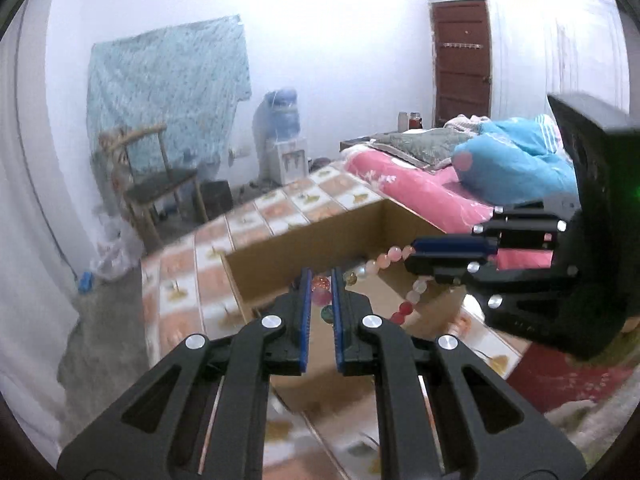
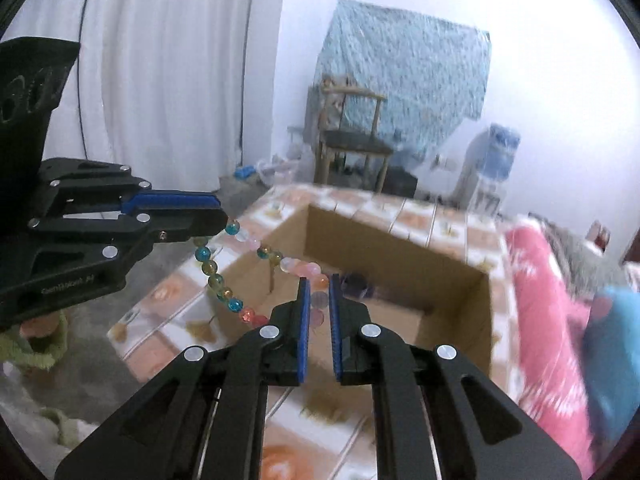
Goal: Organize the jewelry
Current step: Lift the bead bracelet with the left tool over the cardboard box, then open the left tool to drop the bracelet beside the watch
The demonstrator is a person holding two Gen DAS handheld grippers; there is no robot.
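Left wrist view: the bead necklace [image 1: 376,266] hangs stretched between both grippers, directly above the open cardboard box [image 1: 304,248] on the tiled cloth [image 1: 188,276]. The left gripper [image 1: 320,280] pinches one end in narrow jaws; the right gripper [image 1: 416,256] clamps the other, so the strand's long axis runs across the box mouth, sagging. Beads look glassy, round, pink, teal and amber; the box walls are plain matte card
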